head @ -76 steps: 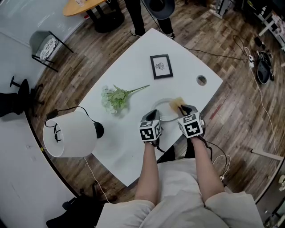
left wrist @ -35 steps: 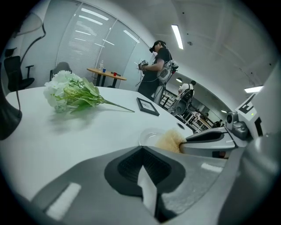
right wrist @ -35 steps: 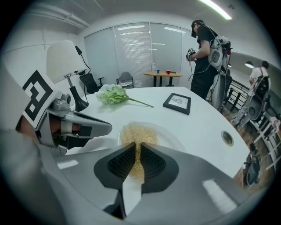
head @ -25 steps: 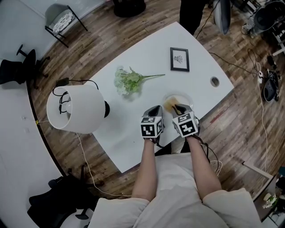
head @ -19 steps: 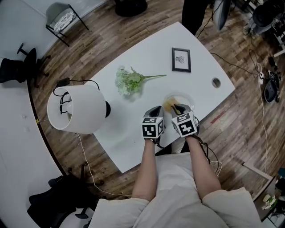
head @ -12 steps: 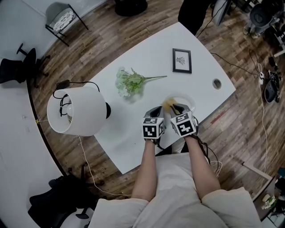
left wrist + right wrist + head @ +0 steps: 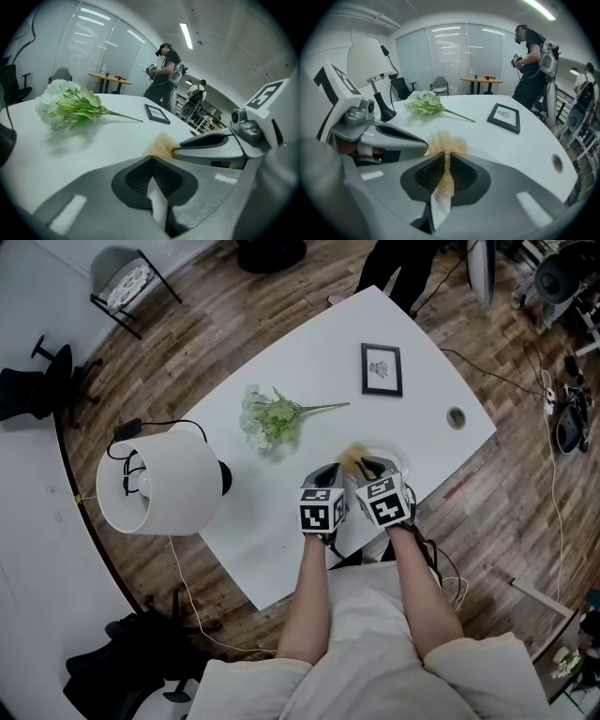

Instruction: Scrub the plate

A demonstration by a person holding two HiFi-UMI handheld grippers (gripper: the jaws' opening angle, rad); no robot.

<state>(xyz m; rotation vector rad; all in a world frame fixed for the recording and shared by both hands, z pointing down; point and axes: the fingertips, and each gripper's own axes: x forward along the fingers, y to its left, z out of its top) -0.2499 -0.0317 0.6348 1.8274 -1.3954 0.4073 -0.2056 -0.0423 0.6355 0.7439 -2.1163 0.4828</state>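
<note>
On the table (image 7: 309,371), the left gripper (image 7: 155,190) clamps the plate (image 7: 396,454); the right gripper (image 7: 446,176) pinches a scrubber (image 7: 445,142).

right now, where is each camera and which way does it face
Head view: on the head, facing steeply down at the table; shows arms, left tool, right tool.
Left gripper view: on the left tool, facing along jaws shut on the plate, towards flowers.
Right gripper view: on the right tool, facing along jaws shut on the scrubber, towards frame.
Both gripper views share flowers and frame.
</note>
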